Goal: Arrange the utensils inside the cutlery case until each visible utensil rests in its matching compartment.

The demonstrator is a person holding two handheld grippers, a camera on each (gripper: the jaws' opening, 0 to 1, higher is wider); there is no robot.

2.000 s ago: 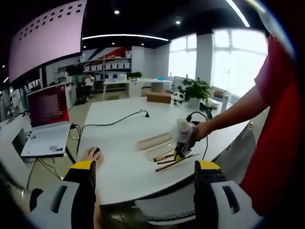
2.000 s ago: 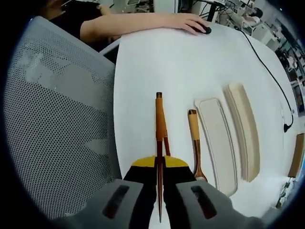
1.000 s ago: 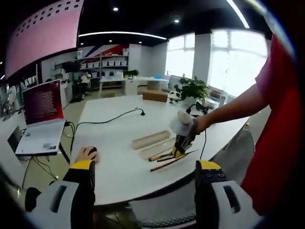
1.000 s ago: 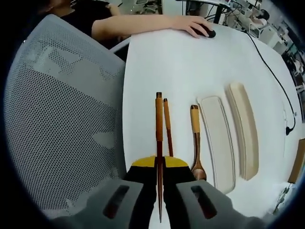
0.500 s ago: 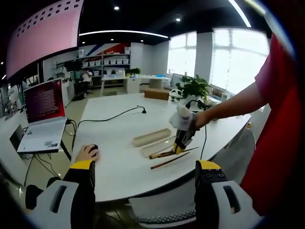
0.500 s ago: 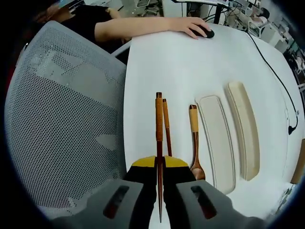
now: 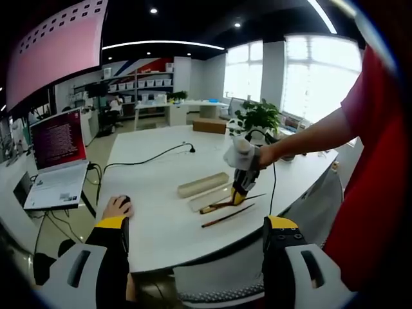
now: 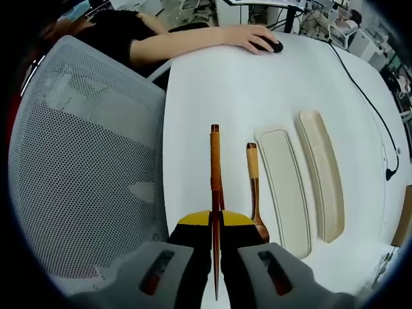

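Right gripper (image 8: 215, 239) grips a chopstick (image 8: 215, 187) — spoon (image 8: 253, 187) just right; left gripper (image 7: 196, 248) gapes wide, empty.

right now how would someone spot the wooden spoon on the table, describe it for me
Start at the white table and find the two long cream case halves lying side by side. The wooden spoon lies flat just beside the nearer half, parallel to it. Unlike the chopstick held in the right gripper, it ends in a bowl.
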